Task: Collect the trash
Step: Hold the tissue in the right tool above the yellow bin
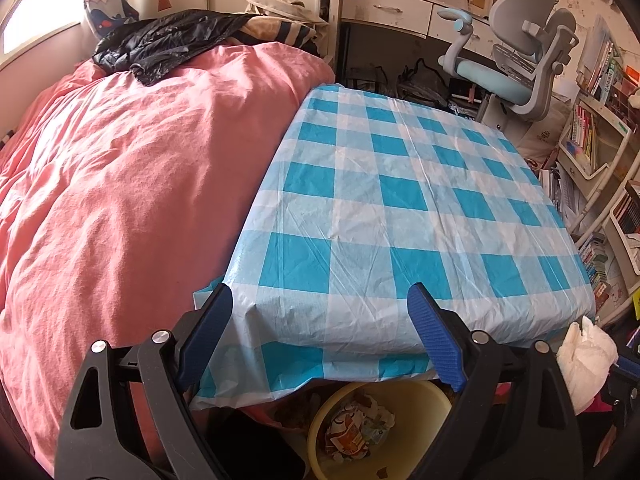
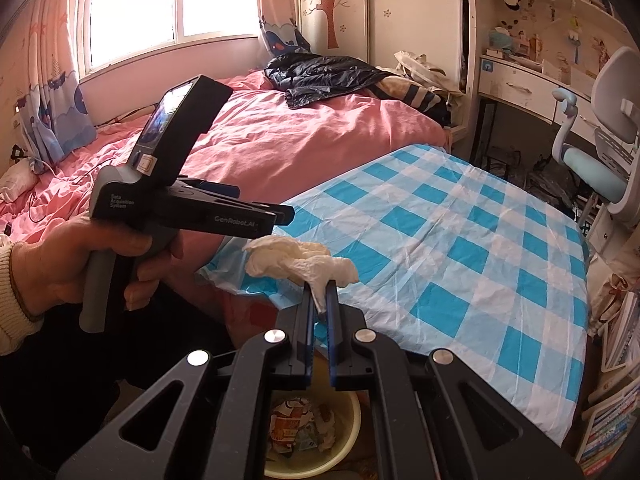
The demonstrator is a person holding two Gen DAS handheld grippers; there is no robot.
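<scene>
Nearest me, the yellow bin [image 2: 344,446] sits low under the table edge, its rim cut off by my gripper frames; the printed scraps [image 2: 298,426] inside are hard to make out. My right gripper [image 2: 319,294] is clamped on a white tissue [image 2: 304,262], held above the bin. My left gripper [image 1: 320,336] hangs wide apart, empty, over the checked tablecloth [image 1: 400,200]. Beyond lies the pink bed [image 1: 120,184].
</scene>
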